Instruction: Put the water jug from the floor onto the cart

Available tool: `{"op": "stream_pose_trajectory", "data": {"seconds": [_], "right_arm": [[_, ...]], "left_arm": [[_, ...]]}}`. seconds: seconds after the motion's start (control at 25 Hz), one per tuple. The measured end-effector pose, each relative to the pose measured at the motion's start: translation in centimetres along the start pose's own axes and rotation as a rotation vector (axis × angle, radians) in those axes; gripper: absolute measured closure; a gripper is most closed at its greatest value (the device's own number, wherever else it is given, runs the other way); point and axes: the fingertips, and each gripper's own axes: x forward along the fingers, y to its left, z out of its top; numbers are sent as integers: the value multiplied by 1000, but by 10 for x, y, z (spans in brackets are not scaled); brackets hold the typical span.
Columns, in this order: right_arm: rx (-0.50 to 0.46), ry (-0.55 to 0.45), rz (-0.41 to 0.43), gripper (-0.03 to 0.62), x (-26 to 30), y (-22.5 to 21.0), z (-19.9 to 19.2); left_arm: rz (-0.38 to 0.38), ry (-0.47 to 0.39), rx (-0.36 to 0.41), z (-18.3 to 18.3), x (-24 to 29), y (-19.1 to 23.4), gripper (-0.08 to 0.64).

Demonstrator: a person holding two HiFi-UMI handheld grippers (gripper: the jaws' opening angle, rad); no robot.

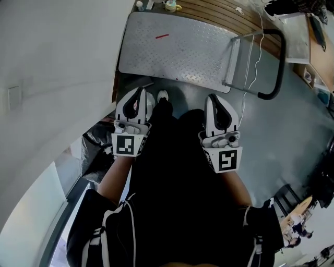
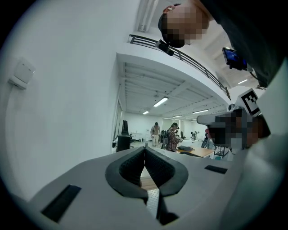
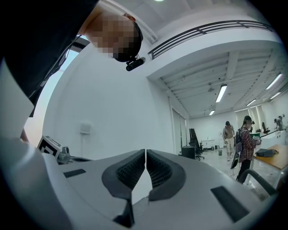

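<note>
The cart's grey tread-plate deck [image 1: 177,47] lies on the floor ahead of me, with its black push handle [image 1: 276,62] at the right end. I see no water jug in any view. My left gripper [image 1: 139,93] is held level in front of my left leg, just short of the deck's near edge. Its jaws are shut with nothing between them, as the left gripper [image 2: 144,151] view shows. My right gripper [image 1: 213,98] is beside it over my right leg. The right gripper [image 3: 145,153] view shows its pads touching, empty.
A white wall [image 1: 52,78] with a switch plate [image 1: 14,96] runs close along the left. A black bag [image 1: 96,143] lies by my left leg. Small containers [image 1: 170,6] stand beyond the cart. A white cord [image 1: 257,52] hangs near the handle. People stand far off in the office [image 2: 171,137].
</note>
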Motion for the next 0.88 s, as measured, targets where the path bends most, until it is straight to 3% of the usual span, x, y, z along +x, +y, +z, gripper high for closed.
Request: {"op": "stream_pose_trajectory", "data": {"seconds": [0.32,0.56,0.76,0.88], "right_arm": [[9,-19,116,571,32,-6,4],[9,-12,206,571,38,-3,5],[29,14,254,571,43,-4,-3],[39,18,287,571,47,5,-5]], "left_arm": [[95,73,-54,-29,-22,22,543],[160,147,-47,-60,-49,23,541],[289,215,-182,-106,-71,37,541],[377,286,-216,-139,-88,52,540]]}}
